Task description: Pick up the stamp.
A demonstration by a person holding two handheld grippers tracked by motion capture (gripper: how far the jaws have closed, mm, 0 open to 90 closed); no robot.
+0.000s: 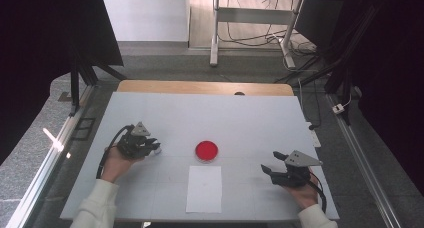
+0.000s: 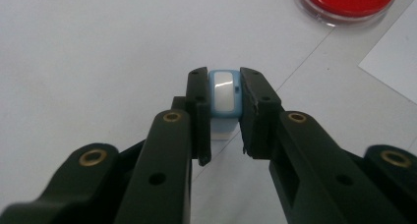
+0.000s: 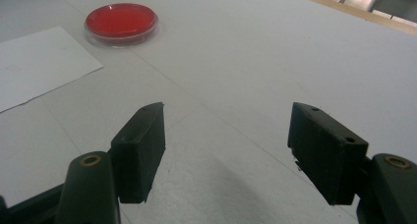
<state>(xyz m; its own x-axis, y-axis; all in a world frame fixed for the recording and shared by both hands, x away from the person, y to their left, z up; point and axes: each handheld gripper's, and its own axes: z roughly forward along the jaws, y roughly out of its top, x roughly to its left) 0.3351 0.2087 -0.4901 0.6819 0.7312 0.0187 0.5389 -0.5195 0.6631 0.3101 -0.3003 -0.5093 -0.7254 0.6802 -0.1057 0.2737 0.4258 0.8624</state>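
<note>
My left gripper [image 2: 224, 76] is shut on a small light-blue block with a white face [image 2: 222, 97], which it holds just above the white table top. From the high view, this gripper [image 1: 154, 148] sits at the left of the board, left of a round red dish [image 1: 206, 150]. A white paper sheet [image 1: 204, 188] lies in front of the dish. My right gripper [image 1: 271, 162] rests at the right of the board, open, with nothing between its fingers. In the right gripper view its jaws [image 3: 226, 121] stand wide apart over bare table, with the red dish [image 3: 121, 20] and paper [image 3: 34, 62] ahead to the left.
The white board [image 1: 240, 113] lies on a wooden table whose far edge [image 1: 205, 87] shows behind it. Metal rails run along both sides. A desk frame with cables [image 1: 250, 28] stands on the floor beyond. The red dish [image 2: 346, 0] shows at the upper right of the left gripper view.
</note>
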